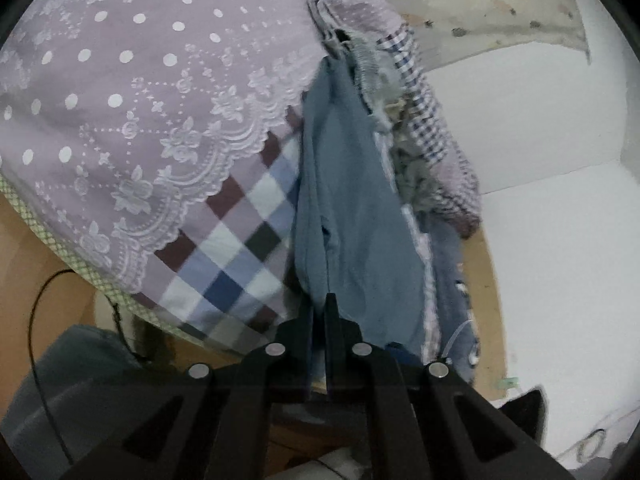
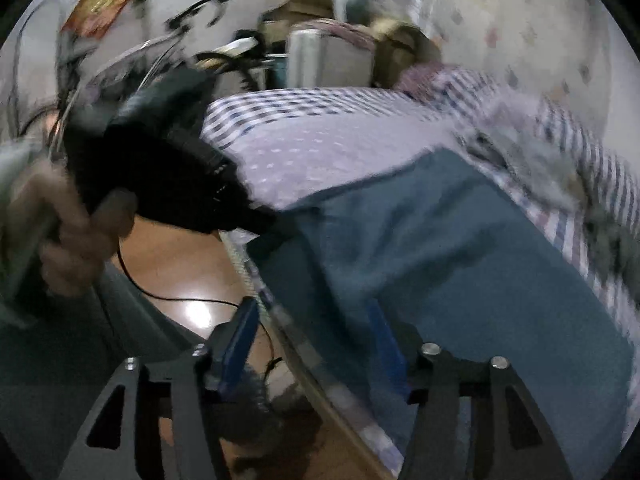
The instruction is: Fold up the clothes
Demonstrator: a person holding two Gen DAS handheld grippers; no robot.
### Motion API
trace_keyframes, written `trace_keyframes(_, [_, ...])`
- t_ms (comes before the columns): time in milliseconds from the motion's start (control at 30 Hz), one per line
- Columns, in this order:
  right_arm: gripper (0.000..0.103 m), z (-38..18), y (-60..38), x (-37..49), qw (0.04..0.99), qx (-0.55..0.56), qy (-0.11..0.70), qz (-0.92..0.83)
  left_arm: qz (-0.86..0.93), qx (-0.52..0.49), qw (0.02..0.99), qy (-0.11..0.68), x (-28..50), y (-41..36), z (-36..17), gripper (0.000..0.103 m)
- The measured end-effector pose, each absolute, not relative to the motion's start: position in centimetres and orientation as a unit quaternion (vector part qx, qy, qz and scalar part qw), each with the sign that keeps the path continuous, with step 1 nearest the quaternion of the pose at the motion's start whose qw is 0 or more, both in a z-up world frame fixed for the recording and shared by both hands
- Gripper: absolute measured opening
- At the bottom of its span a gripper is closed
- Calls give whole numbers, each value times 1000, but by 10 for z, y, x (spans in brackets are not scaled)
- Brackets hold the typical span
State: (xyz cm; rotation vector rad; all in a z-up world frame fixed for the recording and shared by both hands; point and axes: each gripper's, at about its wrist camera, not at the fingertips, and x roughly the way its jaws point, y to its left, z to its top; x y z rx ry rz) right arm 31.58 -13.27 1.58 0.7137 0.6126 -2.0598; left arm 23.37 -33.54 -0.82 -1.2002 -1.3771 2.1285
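So this looks like the early part of the fold, where the garment gets pulled out and straightened before anything is doubled over. The left tongs (image 1: 319, 312) are pressed together on an edge of the plain slate-blue knit garment (image 1: 352, 200), pinching the cloth right between the tips. In the left wrist view it runs away from the tongs in a long bunched strip. In the right wrist view the same garment lies spread across the bed with the lilac polka-dot lace-trimmed cover (image 1: 132, 92), near its edge, over the blue and maroon checked sheet (image 1: 236, 248).

The right tongs (image 2: 314, 334) are spread wide, blue pads showing, with nothing between them, hovering just over the near part of the garment by the bed edge. The person's left hand (image 2: 76, 236) is visible there too, gripping its tool.

My guess for the next move: the right tongs need to close on a matching corner or hem so the cloth can be tensioned flat, then folded.

No readable brands or labels. There's a red and yellow poster (image 2: 100, 4) on the wall, but it's far too blurred to read.
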Motion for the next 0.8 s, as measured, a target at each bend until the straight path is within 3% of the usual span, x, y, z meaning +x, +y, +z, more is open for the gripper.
trace_keyframes(67, [73, 8, -149, 333, 411, 239, 300, -827, 743, -410, 182, -496, 240, -342, -5, 3])
trace_keyframes(233, [73, -9, -178, 337, 317, 165, 380, -853, 737, -392, 203, -512, 265, -358, -4, 1])
trace_keyframes(467, [70, -35, -213, 316, 265, 159, 450, -838, 734, -380, 215, -520, 260, -358, -4, 1])
trace_keyframes(500, [65, -38, -215, 311, 265, 170, 448, -837, 734, -380, 216, -520, 258, -358, -4, 1])
trace_keyframes(567, [17, -44, -218, 301, 264, 191, 441, -836, 733, -379, 220, -519, 255, -357, -4, 2])
trace_keyframes(633, [8, -43, -215, 295, 264, 201, 425, -842, 734, -371, 222, -525, 251, -362, -2, 2])
trace_keyframes(700, [4, -37, -209, 289, 279, 213, 398, -847, 736, -359, 213, -533, 245, -372, 0, 11])
trace_keyframes(733, [4, -31, -204, 288, 286, 213, 385, -851, 741, -352, 206, -533, 242, -378, 3, 30])
trace_keyframes(767, [3, -25, -199, 287, 293, 213, 371, -855, 750, -347, 198, -527, 238, -382, 6, 59])
trace_keyframes(800, [3, -19, -194, 284, 303, 219, 354, -858, 760, -346, 190, -516, 231, -384, 8, 71])
